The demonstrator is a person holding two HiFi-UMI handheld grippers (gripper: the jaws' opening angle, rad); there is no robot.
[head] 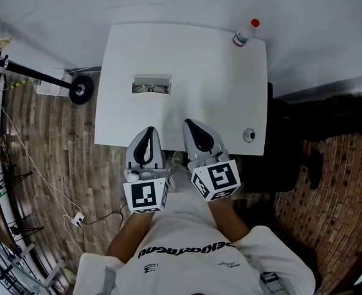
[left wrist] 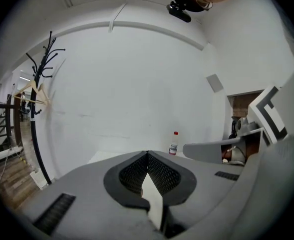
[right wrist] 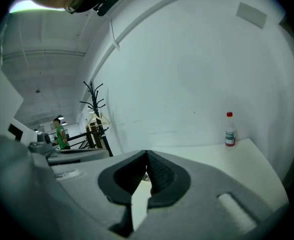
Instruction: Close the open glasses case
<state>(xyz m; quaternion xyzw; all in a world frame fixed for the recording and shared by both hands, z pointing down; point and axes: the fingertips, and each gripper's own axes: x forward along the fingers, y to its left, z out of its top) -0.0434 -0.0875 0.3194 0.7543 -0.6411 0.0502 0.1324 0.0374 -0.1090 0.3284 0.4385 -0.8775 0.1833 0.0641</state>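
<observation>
Both claws sit shut and empty at the tabletop's (head: 230, 91) near edge, jaws tip to tip with nothing between them in either gripper view. Left claw (head: 148, 130) and right claw (head: 189, 124) are side by side, near each other. The case (head: 151, 85) lies open on the left half of the tabletop, well ahead of both claws: about straight ahead of the left one, ahead and to the left of the right one. No contact. Bottle (head: 245, 33) stands upright at the far right corner.
</observation>
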